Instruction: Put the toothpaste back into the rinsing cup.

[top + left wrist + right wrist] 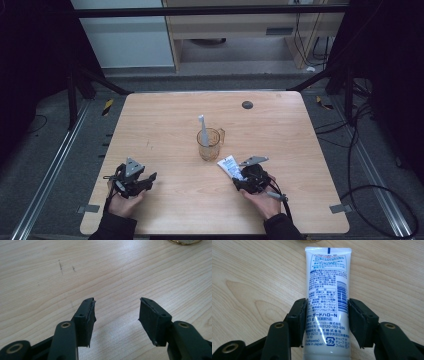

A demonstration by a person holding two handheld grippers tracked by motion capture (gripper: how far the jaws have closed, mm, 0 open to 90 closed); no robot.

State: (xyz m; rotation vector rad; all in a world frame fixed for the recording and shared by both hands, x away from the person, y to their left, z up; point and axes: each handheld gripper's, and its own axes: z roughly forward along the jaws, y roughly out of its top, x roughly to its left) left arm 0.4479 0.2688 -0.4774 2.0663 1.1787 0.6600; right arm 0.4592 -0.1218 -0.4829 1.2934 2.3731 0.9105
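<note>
On the bench [165, 120], near its front edge on the right, the tube [327, 302] lies flat just before the cup [210, 144], which holds a toothbrush [203, 131]. We judge the step in hand to be the grasp of the tube. It is best taken square across the body, as now, with firm but moderate pressure so that the soft wall does not buckle. The right tool [325, 322] has its pads against both sides of the tube, gripping it. The left tool [116, 320] stands open and empty over bare wood.
</note>
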